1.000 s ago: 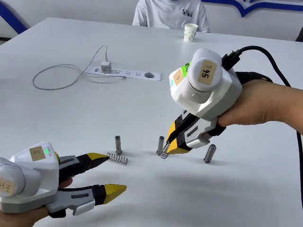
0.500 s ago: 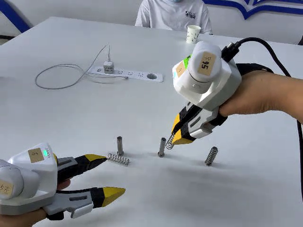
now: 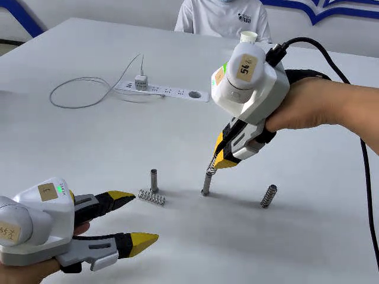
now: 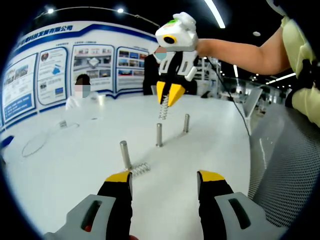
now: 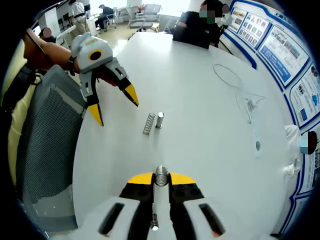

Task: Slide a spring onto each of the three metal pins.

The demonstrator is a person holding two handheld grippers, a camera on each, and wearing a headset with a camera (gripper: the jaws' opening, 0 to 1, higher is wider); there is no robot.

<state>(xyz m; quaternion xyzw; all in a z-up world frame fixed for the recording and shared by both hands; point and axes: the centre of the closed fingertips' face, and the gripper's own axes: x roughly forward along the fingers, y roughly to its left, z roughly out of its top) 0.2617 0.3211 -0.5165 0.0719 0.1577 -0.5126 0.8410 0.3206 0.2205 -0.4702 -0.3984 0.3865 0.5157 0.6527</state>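
Broad white table (image 3: 71, 154) in a bright hall. On its far half, a white power strip (image 3: 169, 92) with a charger (image 3: 141, 81) plugged in; near its far edge, a paper cup (image 3: 248, 36). Behind that edge, a seated person (image 3: 222, 15) and a blue-trimmed wall (image 3: 331, 23). Beside the table, printed display boards (image 4: 95, 62) and a grey mesh chair (image 5: 45, 150); above it, strip lights (image 4: 214, 12).

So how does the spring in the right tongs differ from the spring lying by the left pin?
The held spring, clamped in the right tongs, hangs nearly upright just over the middle pin. The loose spring lies on its side beside the left pin, ungripped. The held spring is off the table, while the loose spring rests on it. Both are small metal coils, neither yet down over a pin.
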